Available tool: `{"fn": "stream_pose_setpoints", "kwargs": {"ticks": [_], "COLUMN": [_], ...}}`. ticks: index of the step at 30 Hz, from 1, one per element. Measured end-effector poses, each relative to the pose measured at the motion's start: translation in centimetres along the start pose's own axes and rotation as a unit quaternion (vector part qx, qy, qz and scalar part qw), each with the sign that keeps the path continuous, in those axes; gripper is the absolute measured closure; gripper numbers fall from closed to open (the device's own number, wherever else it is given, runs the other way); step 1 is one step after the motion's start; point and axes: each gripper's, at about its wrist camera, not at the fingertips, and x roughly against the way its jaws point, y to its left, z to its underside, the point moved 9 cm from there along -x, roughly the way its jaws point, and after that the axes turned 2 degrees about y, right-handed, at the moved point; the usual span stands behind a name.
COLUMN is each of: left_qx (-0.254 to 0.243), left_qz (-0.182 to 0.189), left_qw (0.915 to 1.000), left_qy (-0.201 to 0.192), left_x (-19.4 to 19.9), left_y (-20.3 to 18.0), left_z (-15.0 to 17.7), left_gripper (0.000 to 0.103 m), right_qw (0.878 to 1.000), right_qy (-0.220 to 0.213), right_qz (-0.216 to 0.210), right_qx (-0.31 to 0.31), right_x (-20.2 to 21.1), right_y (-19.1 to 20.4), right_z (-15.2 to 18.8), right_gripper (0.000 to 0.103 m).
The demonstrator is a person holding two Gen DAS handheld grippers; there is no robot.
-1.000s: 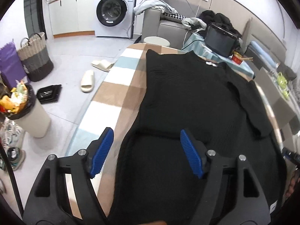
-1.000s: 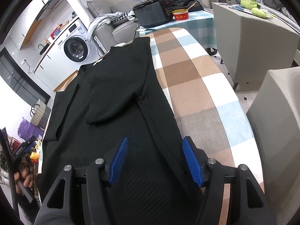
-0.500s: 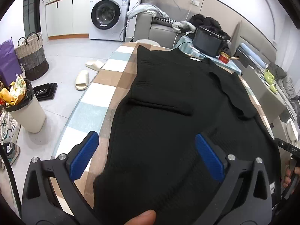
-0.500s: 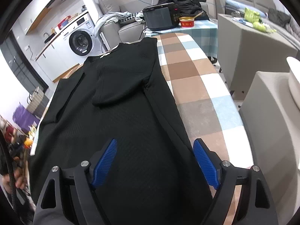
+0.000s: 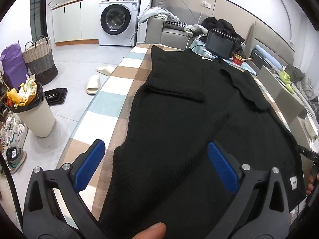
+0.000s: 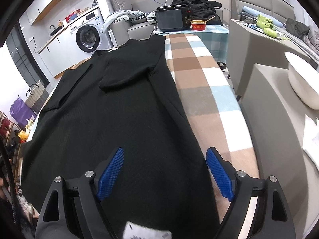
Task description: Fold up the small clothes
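Observation:
A long black knit garment (image 5: 189, 107) lies flat along a checked table cover (image 5: 111, 103), both sleeves folded in over the body. It also shows in the right wrist view (image 6: 119, 107). My left gripper (image 5: 157, 165) is open, its blue pads spread over the garment's near left edge. My right gripper (image 6: 165, 171) is open over the garment's near right edge, one pad above the checked cover (image 6: 211, 91). Neither holds cloth.
A bin full of rubbish (image 5: 30, 109), shoes and slippers (image 5: 93, 83) lie on the floor left of the table. A black appliance (image 6: 171, 20) and a red bowl (image 6: 198, 24) stand beyond the far end. Grey furniture (image 6: 269, 119) stands close on the right.
Both grippers have pulled back toward the garment's near end and opened wider. The garment lies as before.

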Motion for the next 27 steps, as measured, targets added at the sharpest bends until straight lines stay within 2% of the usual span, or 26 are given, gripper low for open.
{"fn": "stream_pose_setpoints", "kwargs": {"ticks": [4, 6, 15, 16, 18, 20, 21, 22, 24, 27], "left_qx": [-0.004, -0.004, 0.001, 0.004, 0.007, 0.007, 0.011, 0.016, 0.024, 0.030], "left_qz": [-0.004, -0.005, -0.019, -0.020, -0.018, -0.018, -0.021, -0.021, -0.019, -0.021], "left_qw": [1.0000, 1.0000, 0.9998, 0.9996, 0.9994, 0.9993, 0.9993, 0.9993, 0.9990, 0.9987], "left_qy": [-0.004, -0.004, 0.012, 0.018, 0.028, 0.031, 0.027, 0.027, 0.031, 0.034], "left_x": [1.3, 1.8, 2.3, 1.9, 1.3, 0.9, 0.7, 0.4, 0.2, 0.0], "left_y": [0.2, 0.3, 2.5, 2.6, 2.7, 2.8, 3.0, 3.1, 3.5, 4.1], "left_z": [1.0, 1.7, 3.1, 3.1, 3.3, 3.4, 3.3, 3.2, 3.2, 3.2], "left_gripper": [0.001, 0.001, 0.001, 0.001, 0.001, 0.001, 0.001, 0.001, 0.001, 0.001], "right_qw": [1.000, 1.000, 1.000, 1.000, 1.000, 1.000, 1.000, 1.000, 0.998, 0.992], "right_qy": [0.001, 0.000, 0.006, 0.007, 0.014, 0.016, 0.014, 0.012, -0.012, -0.048], "right_qz": [0.011, 0.003, -0.018, -0.021, -0.023, -0.017, -0.016, -0.024, -0.059, -0.107], "right_qx": [0.011, 0.013, 0.004, 0.003, 0.002, 0.006, 0.012, 0.015, 0.011, -0.047], "right_x": [0.9, 1.2, 1.1, 0.9, 0.6, 0.4, 0.4, 0.6, 1.8, 3.9], "right_y": [-1.0, -1.5, -2.4, -2.3, -2.3, -2.1, -1.9, -1.6, -0.9, -1.4], "right_z": [1.4, 2.0, 3.7, 3.8, 4.0, 4.2, 4.1, 4.1, 3.5, 2.0], "right_gripper": [0.017, 0.017, 0.030, 0.033, 0.049, 0.085, 0.092, 0.097, 0.098, 0.098]}}
